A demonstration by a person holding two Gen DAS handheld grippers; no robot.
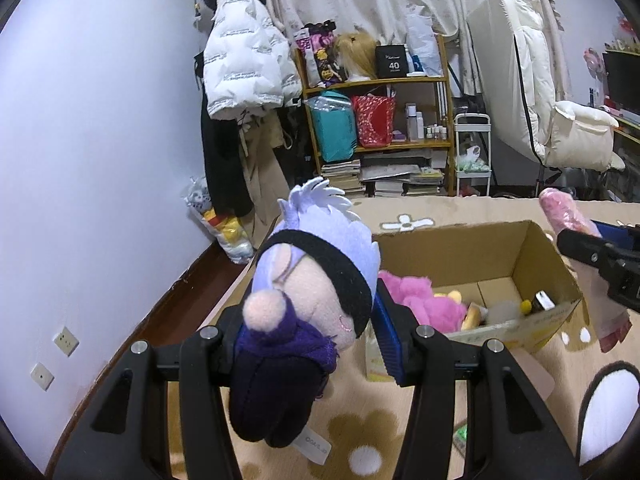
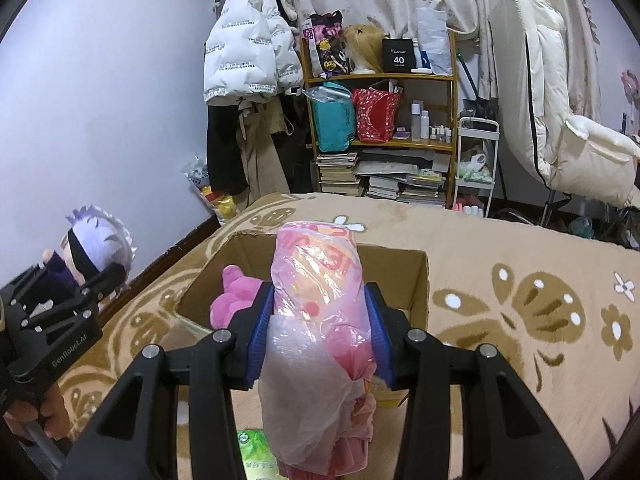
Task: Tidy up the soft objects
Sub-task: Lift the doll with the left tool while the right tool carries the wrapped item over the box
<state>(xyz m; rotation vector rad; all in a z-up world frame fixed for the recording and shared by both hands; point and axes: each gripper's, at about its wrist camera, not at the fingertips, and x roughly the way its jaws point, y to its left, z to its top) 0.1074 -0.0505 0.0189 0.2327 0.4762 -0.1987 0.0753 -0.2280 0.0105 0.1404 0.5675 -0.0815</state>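
My left gripper [image 1: 308,332] is shut on a plush doll [image 1: 316,272] with lilac hair, a black blindfold and a dark purple body, held above the bed left of the cardboard box [image 1: 520,248]. My right gripper [image 2: 318,320] is shut on a pink soft item wrapped in a clear plastic bag [image 2: 316,320], held over the near edge of the open box [image 2: 416,280]. A pink plush [image 2: 232,300] lies inside the box, also in the left wrist view [image 1: 424,300]. The doll [image 2: 96,252] and the left gripper [image 2: 76,284] show at the right wrist view's left.
The box stands on a beige bedspread [image 2: 520,280] with brown flower patterns. A green packet [image 2: 252,452] lies near the front. Small yellow and dark items [image 1: 532,304] sit in the box. A shelf [image 1: 380,120], hanging coats [image 1: 240,72] and a white chair [image 1: 540,100] stand behind.
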